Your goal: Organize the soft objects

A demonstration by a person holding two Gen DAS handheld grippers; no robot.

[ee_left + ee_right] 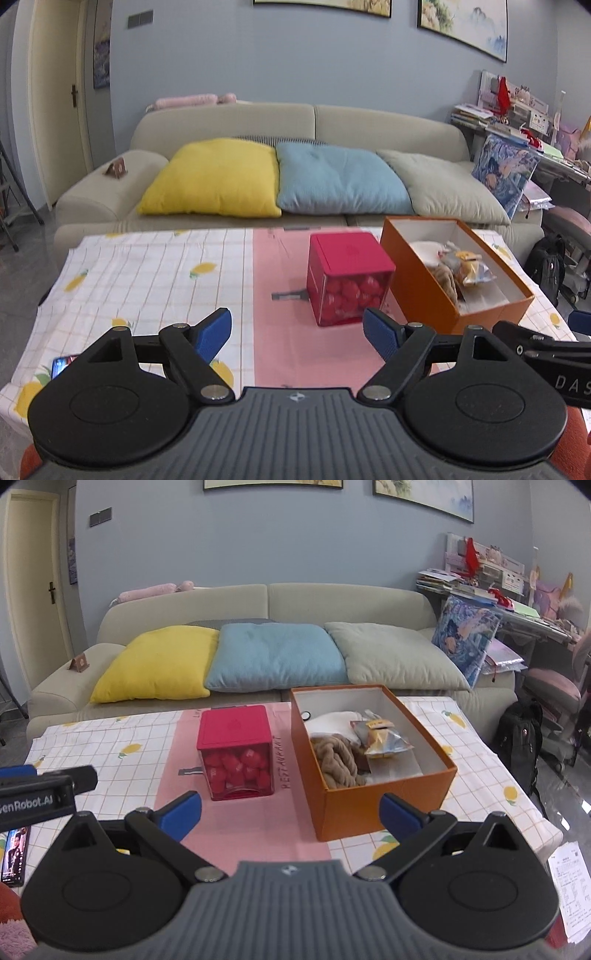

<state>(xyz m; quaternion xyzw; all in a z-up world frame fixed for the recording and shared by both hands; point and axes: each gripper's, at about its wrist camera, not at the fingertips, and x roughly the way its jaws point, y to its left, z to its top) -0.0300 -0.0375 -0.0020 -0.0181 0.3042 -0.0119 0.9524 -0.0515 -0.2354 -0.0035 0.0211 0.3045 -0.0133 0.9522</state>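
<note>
An orange box [354, 808] stands open on the table and holds a tan knitted piece [334, 762], a white cloth [332, 722] and a crinkly snack packet [384, 740]. The box also shows in the left wrist view [421, 291]. Left of it stands a red-lidded clear cube [236, 753] full of red pieces, also in the left wrist view [347, 277]. My left gripper [297, 334] is open and empty above the pink cloth. My right gripper [291, 812] is open and empty, just short of the box's near corner.
A lemon-print tablecloth [147, 273] with a pink runner [236, 823] covers the table. A phone [14, 851] lies at its near left edge. Behind it a beige sofa [258, 598] carries yellow [155, 664], blue [273, 655] and grey-green cushions [395, 657]. A black backpack [517, 734] is right.
</note>
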